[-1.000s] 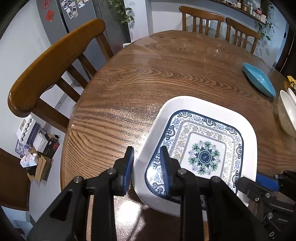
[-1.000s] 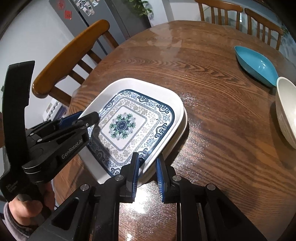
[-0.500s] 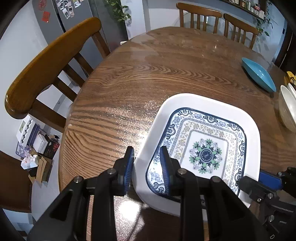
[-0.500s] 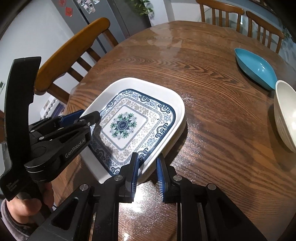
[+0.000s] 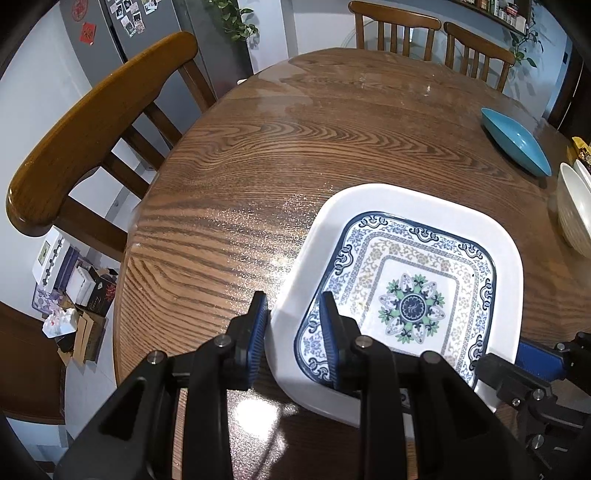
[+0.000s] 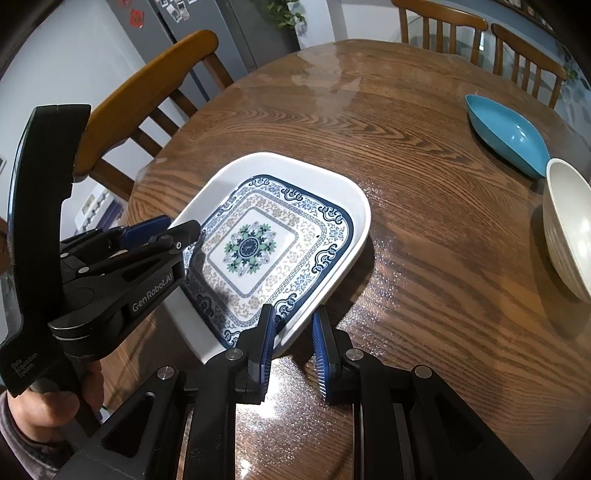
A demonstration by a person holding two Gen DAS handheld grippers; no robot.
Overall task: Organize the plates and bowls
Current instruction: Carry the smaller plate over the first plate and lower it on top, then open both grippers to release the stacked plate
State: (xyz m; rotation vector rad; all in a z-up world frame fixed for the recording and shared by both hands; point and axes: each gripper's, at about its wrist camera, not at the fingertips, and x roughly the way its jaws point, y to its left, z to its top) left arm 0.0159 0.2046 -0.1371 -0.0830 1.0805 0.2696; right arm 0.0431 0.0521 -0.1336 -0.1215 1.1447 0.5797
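Note:
A square white plate with a blue and green pattern (image 5: 413, 295) is held tilted a little above the round wooden table (image 5: 295, 155). My left gripper (image 5: 293, 328) is shut on the plate's left rim. My right gripper (image 6: 293, 332) is shut on the plate's (image 6: 273, 236) near right rim; it also shows at the lower right of the left wrist view (image 5: 532, 365). The left gripper shows at the left of the right wrist view (image 6: 177, 236). A blue leaf-shaped dish (image 6: 506, 133) and a cream bowl (image 6: 569, 229) sit at the table's right.
Wooden chairs stand at the left (image 5: 99, 122) and at the far side (image 5: 395, 26). A grey fridge (image 5: 122, 33) stands behind the left chair. Boxes lie on the floor at the left (image 5: 81, 295).
Both grippers have carried the plate slightly forward and to the right over the table. Their hold on the rims is unchanged.

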